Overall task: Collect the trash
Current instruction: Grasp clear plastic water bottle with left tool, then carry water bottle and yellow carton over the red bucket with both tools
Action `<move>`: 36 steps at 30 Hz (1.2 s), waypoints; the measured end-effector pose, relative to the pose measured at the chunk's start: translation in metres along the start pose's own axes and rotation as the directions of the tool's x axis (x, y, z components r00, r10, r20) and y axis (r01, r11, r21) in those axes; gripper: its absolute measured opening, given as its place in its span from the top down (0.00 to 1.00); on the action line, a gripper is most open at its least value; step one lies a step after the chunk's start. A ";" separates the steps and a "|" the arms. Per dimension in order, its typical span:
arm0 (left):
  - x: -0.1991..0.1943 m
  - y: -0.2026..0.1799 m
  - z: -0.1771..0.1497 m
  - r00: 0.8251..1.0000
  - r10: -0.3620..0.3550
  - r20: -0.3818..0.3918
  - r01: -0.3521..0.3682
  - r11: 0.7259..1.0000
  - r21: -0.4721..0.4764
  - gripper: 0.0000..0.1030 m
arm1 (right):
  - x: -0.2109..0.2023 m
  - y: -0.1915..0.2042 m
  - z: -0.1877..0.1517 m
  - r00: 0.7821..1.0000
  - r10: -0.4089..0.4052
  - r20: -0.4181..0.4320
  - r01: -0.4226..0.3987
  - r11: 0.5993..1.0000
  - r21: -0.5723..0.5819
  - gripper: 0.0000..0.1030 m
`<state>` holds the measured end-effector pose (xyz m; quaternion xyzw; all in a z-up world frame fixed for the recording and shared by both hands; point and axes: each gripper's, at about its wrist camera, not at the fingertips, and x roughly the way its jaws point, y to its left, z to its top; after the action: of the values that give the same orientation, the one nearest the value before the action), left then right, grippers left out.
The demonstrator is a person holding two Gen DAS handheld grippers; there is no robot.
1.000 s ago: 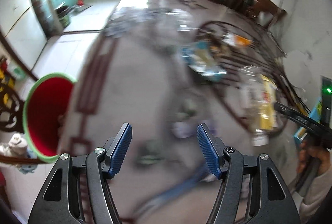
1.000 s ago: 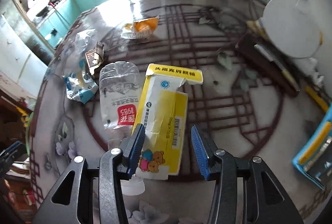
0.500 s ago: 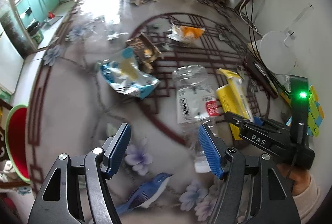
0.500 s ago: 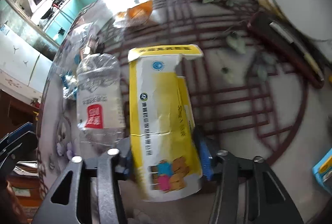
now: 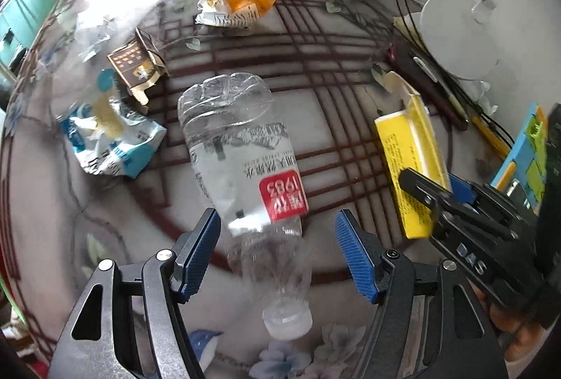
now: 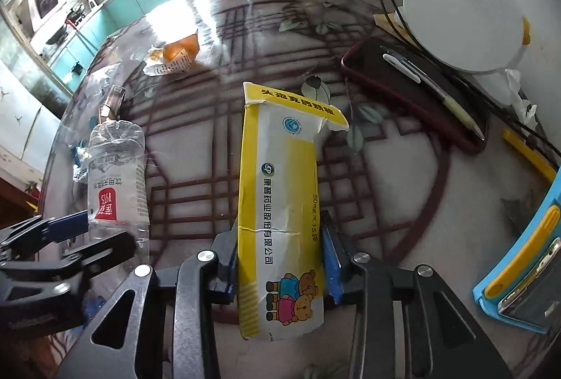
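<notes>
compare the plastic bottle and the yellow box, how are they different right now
The plastic bottle is clear and rounded; the yellow box is opaque, flat card with an open end flap. The bottle lies free between the open left gripper; the box is clamped in the right gripper. Both are empty-looking trash on the table.

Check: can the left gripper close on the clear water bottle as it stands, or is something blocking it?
Probably yes. The left gripper is open with the water bottle lying between its blue pads, neck toward the camera. Nothing sits between pads and bottle; the right gripper is off to the side, shut on the yellow carton.
</notes>
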<state>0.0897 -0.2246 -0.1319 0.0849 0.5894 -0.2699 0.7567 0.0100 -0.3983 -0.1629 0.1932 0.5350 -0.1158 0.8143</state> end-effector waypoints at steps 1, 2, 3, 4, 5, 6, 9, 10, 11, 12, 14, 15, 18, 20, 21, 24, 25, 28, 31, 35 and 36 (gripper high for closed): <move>0.002 0.001 0.002 1.000 0.005 0.001 -0.005 1.000 -0.005 0.35 | 0.000 0.000 0.000 1.000 0.002 -0.001 -0.002 1.000 0.003 0.63; 0.005 0.003 0.004 1.000 0.010 0.003 -0.010 1.000 -0.012 0.35 | 0.001 0.001 0.000 1.000 0.004 -0.003 -0.004 1.000 0.006 0.59; 0.008 0.007 0.005 1.000 0.011 0.003 -0.011 1.000 -0.017 0.35 | 0.000 0.000 0.000 1.000 0.007 -0.006 -0.007 1.000 0.011 0.54; 0.010 0.010 0.006 1.000 0.011 0.000 -0.011 1.000 -0.024 0.35 | 0.001 0.000 -0.001 1.000 0.008 -0.006 -0.008 1.000 0.015 0.52; 0.013 0.013 0.007 1.000 0.008 -0.006 -0.008 0.999 -0.031 0.36 | 0.000 0.000 -0.001 1.000 0.007 -0.005 -0.007 1.000 0.019 0.50; 0.016 0.017 0.007 1.000 -0.004 -0.013 0.003 0.999 -0.041 0.45 | 0.000 0.000 -0.001 1.000 0.005 -0.006 -0.005 1.000 0.022 0.49; 0.017 0.027 0.003 0.999 -0.032 -0.010 0.031 0.997 -0.076 0.48 | -0.002 0.002 -0.001 1.000 0.002 -0.002 -0.002 1.000 0.019 0.48; 0.013 0.029 0.001 0.999 -0.035 -0.003 0.035 0.996 -0.078 0.49 | -0.004 0.004 -0.001 1.000 -0.001 0.001 0.001 1.000 0.015 0.47; 0.008 0.031 -0.001 1.000 -0.029 0.010 0.029 0.997 -0.075 0.49 | -0.004 0.005 -0.001 1.000 -0.005 0.003 0.005 1.000 0.013 0.46; 0.003 0.032 -0.003 0.999 -0.025 0.020 0.026 0.997 -0.071 0.49 | -0.004 0.006 0.000 1.000 -0.011 0.005 0.011 1.000 0.010 0.46; -0.010 0.037 -0.011 0.999 -0.010 0.044 0.012 0.998 -0.057 0.49 | -0.004 0.008 0.001 1.000 -0.022 0.006 0.022 1.000 0.006 0.45; -0.015 0.040 -0.014 0.999 0.000 0.051 0.003 0.999 -0.053 0.49 | -0.004 0.008 0.001 1.000 -0.023 0.004 0.023 1.000 0.008 0.45; -0.028 0.051 -0.024 0.997 0.041 0.071 -0.037 0.998 -0.051 0.49 | -0.002 0.010 0.001 1.000 -0.012 -0.008 0.012 1.000 0.021 0.46; -0.036 0.063 -0.034 0.994 0.075 0.076 -0.071 0.996 -0.059 0.48 | -0.002 0.011 0.001 1.000 -0.002 -0.008 0.002 1.000 0.027 0.45; -0.037 0.066 -0.038 0.994 0.084 0.077 -0.079 0.995 -0.067 0.48 | -0.002 0.012 0.001 1.000 -0.001 -0.008 0.001 1.000 0.028 0.45; -0.046 0.084 -0.051 0.992 0.101 0.079 -0.091 0.989 -0.116 0.48 | -0.001 0.016 0.001 1.000 -0.011 -0.012 0.011 1.000 0.026 0.45; -0.049 0.089 -0.055 0.991 0.105 0.082 -0.093 0.987 -0.133 0.48 | 0.000 0.017 0.001 1.000 -0.013 -0.015 0.014 1.000 0.025 0.45; -0.060 0.102 -0.068 0.988 0.119 0.096 -0.101 0.980 -0.170 0.48 | 0.000 0.020 0.000 1.000 0.008 -0.014 -0.008 1.000 0.019 0.57; -0.068 0.111 -0.078 0.985 0.135 0.107 -0.112 0.974 -0.195 0.48 | -0.009 0.029 0.000 1.000 0.022 0.009 -0.022 1.000 -0.001 0.60; -0.077 0.122 -0.090 0.981 0.150 0.119 -0.118 0.963 -0.241 0.48 | -0.025 0.044 0.001 0.998 0.045 0.045 -0.044 0.999 -0.026 0.60; -0.079 0.125 -0.093 0.980 0.155 0.128 -0.119 0.960 -0.254 0.48 | -0.030 0.050 0.000 0.997 0.051 0.054 -0.049 0.998 -0.036 0.60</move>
<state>0.0619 -0.0538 -0.1082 0.0116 0.5536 -0.1474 0.8195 0.0180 -0.3544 -0.1261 0.1893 0.5094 -0.0913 0.8345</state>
